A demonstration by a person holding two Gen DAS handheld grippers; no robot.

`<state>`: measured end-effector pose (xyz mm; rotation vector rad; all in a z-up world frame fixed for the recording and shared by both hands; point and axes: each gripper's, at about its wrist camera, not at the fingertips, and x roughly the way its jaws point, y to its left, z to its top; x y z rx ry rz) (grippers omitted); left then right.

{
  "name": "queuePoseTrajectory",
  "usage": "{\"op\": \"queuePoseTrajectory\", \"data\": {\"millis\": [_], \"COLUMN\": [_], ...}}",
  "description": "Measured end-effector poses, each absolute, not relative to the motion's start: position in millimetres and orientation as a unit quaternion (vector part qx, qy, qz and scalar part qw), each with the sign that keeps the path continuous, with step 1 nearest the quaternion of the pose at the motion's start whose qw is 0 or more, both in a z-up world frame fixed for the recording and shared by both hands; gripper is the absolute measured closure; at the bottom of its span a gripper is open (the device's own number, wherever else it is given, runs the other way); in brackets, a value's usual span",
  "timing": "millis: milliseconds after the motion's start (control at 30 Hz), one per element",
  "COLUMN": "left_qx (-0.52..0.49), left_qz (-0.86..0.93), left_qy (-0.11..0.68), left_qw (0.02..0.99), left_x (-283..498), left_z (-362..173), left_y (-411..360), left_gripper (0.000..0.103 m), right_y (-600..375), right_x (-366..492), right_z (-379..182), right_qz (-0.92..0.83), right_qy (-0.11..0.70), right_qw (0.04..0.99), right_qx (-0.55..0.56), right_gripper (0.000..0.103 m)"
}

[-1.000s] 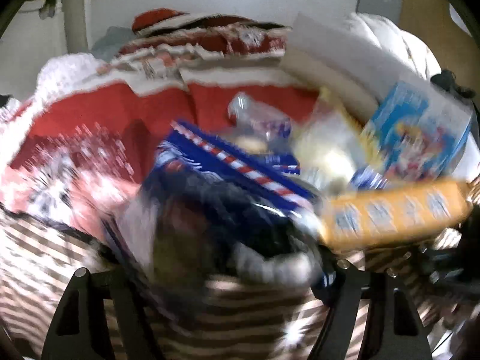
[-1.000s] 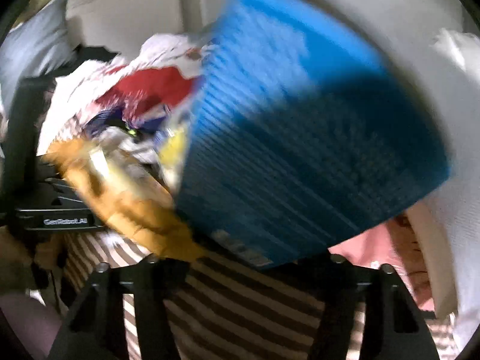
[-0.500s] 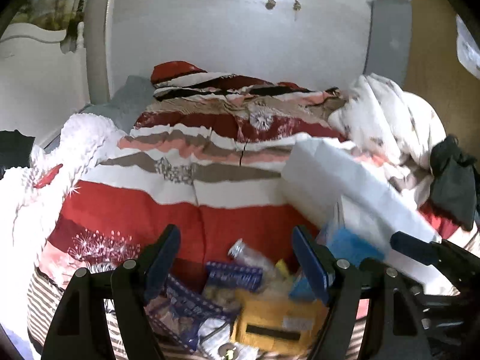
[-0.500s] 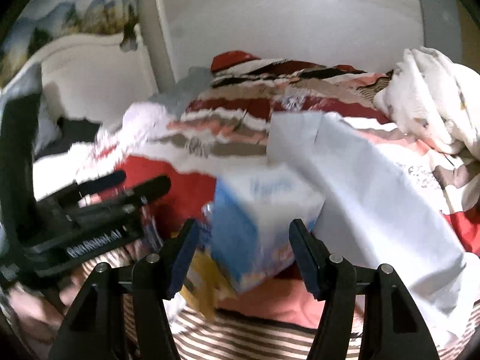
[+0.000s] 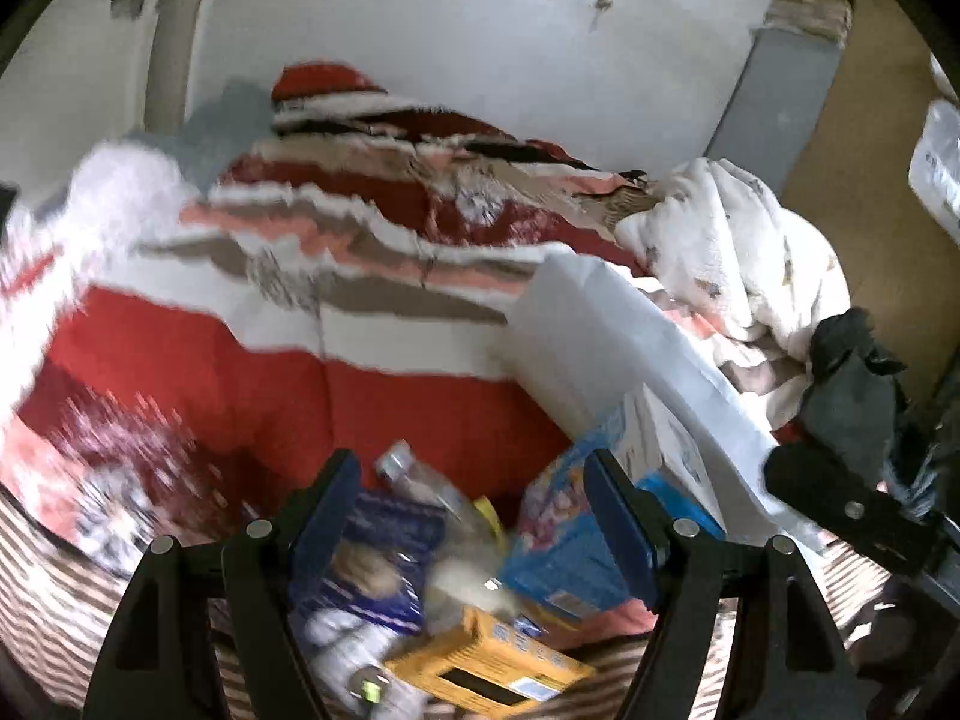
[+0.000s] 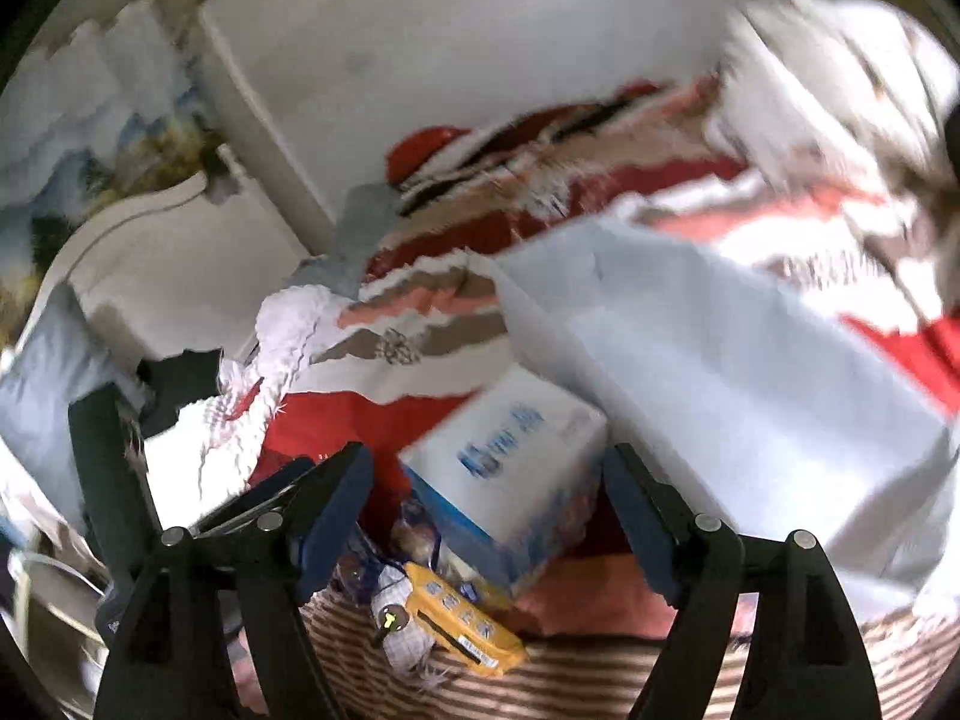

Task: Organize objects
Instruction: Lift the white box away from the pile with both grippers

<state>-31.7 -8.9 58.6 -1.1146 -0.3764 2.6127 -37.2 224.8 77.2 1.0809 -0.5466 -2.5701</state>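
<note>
The left hand-held gripper [image 5: 471, 525] is hovering released over a pile of packages on a bed, nothing pressed between its blue pads. The right hand-held gripper [image 6: 486, 516] is also standing released, its jaws having just been opening, with the blue-and-white box [image 6: 510, 468] lying free beyond them on the bed rather than gripped. That box is leaning against a large white flat package [image 6: 720, 372]. Just in front of it, a yellow box [image 6: 462, 624] is lying beside a dark blue snack bag [image 5: 372, 564] and a clear plastic bottle [image 5: 420, 480]. A red, white and tan striped blanket [image 5: 240, 330] is covering the bed behind the pile.
</note>
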Motion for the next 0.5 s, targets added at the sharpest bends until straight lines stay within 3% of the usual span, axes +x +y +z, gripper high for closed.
{"op": "queuePoseTrajectory", "data": {"millis": [267, 500], "left_qx": [-0.357, -0.329], "left_qz": [0.898, 0.896], "left_qy": [-0.104, -0.033], "left_qw": [0.236, 0.295], "left_x": [-21.5, -17.3], "left_z": [52.6, 49.2], "left_y": [9.1, 48.4], "left_gripper": [0.029, 0.029], "right_y": [254.6, 254.1], "right_x": [-50.0, -62.6], "right_z": [37.3, 6.9], "right_qz": [-0.836, -0.801], "right_qy": [-0.332, -0.395], "right_qw": [0.156, 0.161], "right_qx": [0.408, 0.42], "right_gripper": [0.028, 0.028]}}
